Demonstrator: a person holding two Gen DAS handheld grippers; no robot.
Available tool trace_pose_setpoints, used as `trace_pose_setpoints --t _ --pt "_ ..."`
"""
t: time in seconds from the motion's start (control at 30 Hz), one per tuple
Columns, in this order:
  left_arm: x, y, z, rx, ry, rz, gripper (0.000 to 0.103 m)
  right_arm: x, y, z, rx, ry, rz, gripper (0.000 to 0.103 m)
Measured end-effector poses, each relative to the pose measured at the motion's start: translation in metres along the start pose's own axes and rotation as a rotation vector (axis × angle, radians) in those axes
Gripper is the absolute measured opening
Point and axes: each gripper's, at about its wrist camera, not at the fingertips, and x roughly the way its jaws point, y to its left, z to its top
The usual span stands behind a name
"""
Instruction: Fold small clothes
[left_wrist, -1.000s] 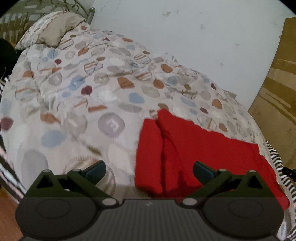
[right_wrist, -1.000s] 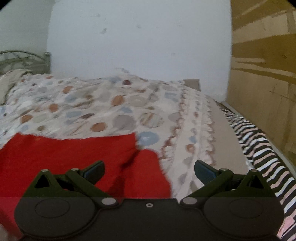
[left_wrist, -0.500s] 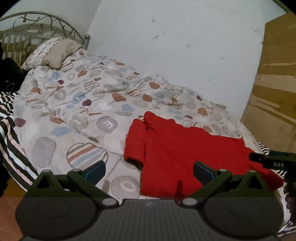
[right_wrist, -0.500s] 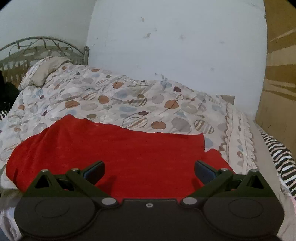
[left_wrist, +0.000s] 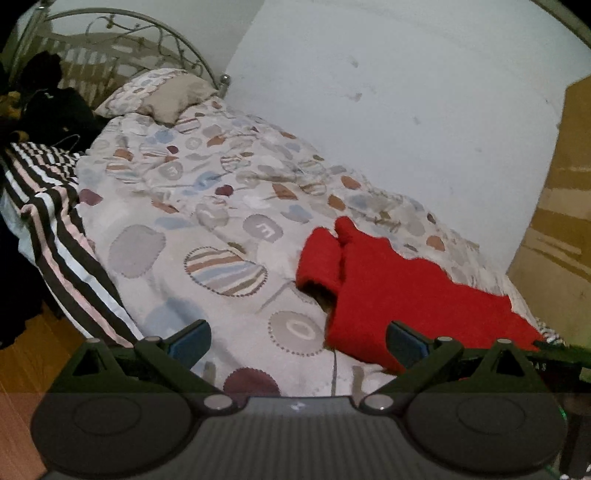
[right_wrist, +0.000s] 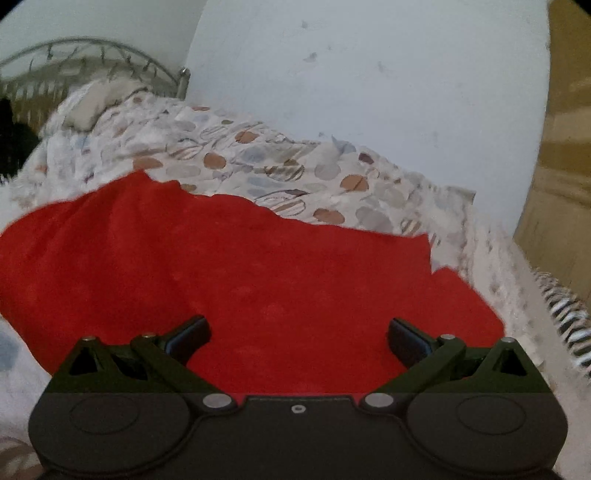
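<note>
Left gripper (left_wrist: 297, 341): jaws spread wide, holding nothing; raised off the bed and pulled back since a second ago, when it sat low right by the garment's left edge.
Right gripper (right_wrist: 297, 334): also fully spread, empty; its tip shows at the far right of the left view, near the garment's right end. A second ago it looked at the garment's right corner from close up; now it sees nearly the whole cloth.
Garment (right_wrist: 258, 288): red, fuzzy, lies on the duvet toward the foot end of the bed, near the edge closest to the grippers. Flat mostly; neither gripper touches it.
Sleeve (left_wrist: 319, 258): at the left end, doubled over beside the body with a dark gap under its cuff; looks the same as half a second ago.
Right corner (right_wrist: 454, 284): a small flap sticks out past the main edge, apart from the straight top hem.
Duvet (left_wrist: 207, 229): patterned with dots and stripes, wrinkled, unchanged.
Pillow (left_wrist: 166, 98): at the headboard, well apart from the garment.
Striped sheet (left_wrist: 55, 229): hangs off the left side of the bed.
What changed: both grippers have backed away and up; cloth itself has not moved.
Meaning: probably a let-go after one fold or smoothing step, or a reset to size up the next grab. Fold looks partial, not a compact stack yet.
Next likely: grab one end, bring it over the middle. Loose sleeve may slip out.
</note>
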Motion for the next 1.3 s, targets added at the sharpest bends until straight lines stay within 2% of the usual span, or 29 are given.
trace_pose_setpoints --t 0.17,0.3,1.07,1.13,1.17,1.3 --pt "0.003 0.002 -0.003 -0.041 -0.001 0.020 0.103 0.000 -0.002 -0.005 0.017 -0.016 0.012 0.103" --pt "0.007 -0.001 -0.005 -0.027 0.028 0.011 0.103 0.000 -0.002 -0.005 0.023 -0.017 0.014 0.103" --pt "0.011 -0.015 -0.011 0.053 0.039 0.018 0.103 0.000 -0.004 -0.005 0.024 -0.023 0.016 0.103" --pt "0.015 -0.019 -0.008 0.075 0.073 0.039 0.103 0.000 -0.005 -0.005 0.028 -0.022 0.020 0.103" --pt "0.019 -0.022 -0.004 0.090 0.118 0.058 0.103 0.000 -0.005 -0.005 0.032 -0.024 0.025 0.103" --pt "0.026 -0.024 0.012 0.016 0.209 0.092 0.103 -0.003 -0.010 0.001 0.047 -0.021 0.051 0.103"
